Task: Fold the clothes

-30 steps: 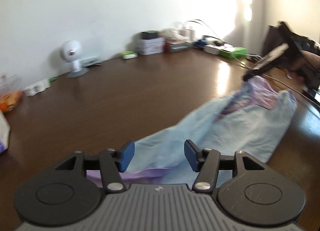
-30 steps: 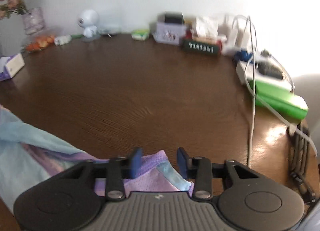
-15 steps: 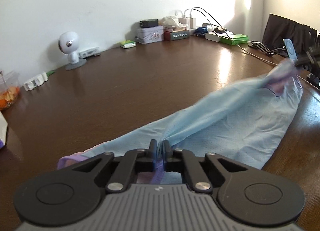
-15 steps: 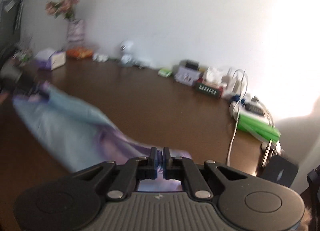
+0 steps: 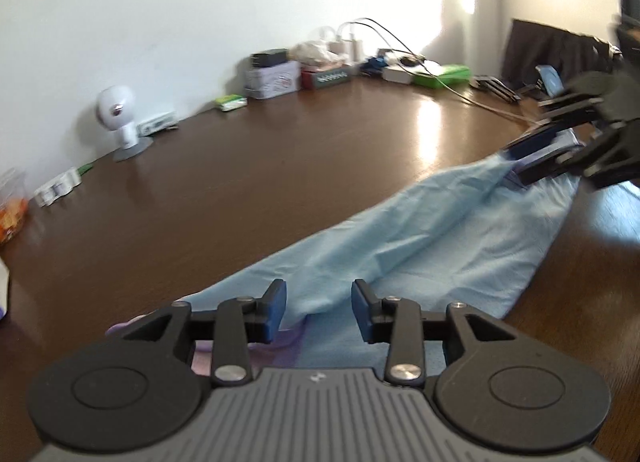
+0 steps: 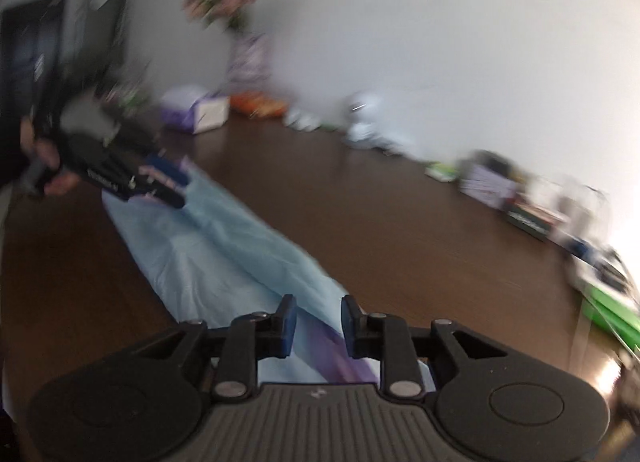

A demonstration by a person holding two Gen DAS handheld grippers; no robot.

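Garment stretched flat, no fold made yet.
My left gripper [image 5: 319,312] and right gripper [image 6: 317,326] have just been opening, releasing the light-blue garment [image 5: 420,246] lengthwise on the table [image 5: 260,166]; I judge folding remains.

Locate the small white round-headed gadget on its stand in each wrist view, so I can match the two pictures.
Left wrist: white gadget at far left, against the wall.
Right wrist: same gadget, blurred, upper middle, on the table's far edge.
Shared landmark: the light blue garment stretched between both grippers.
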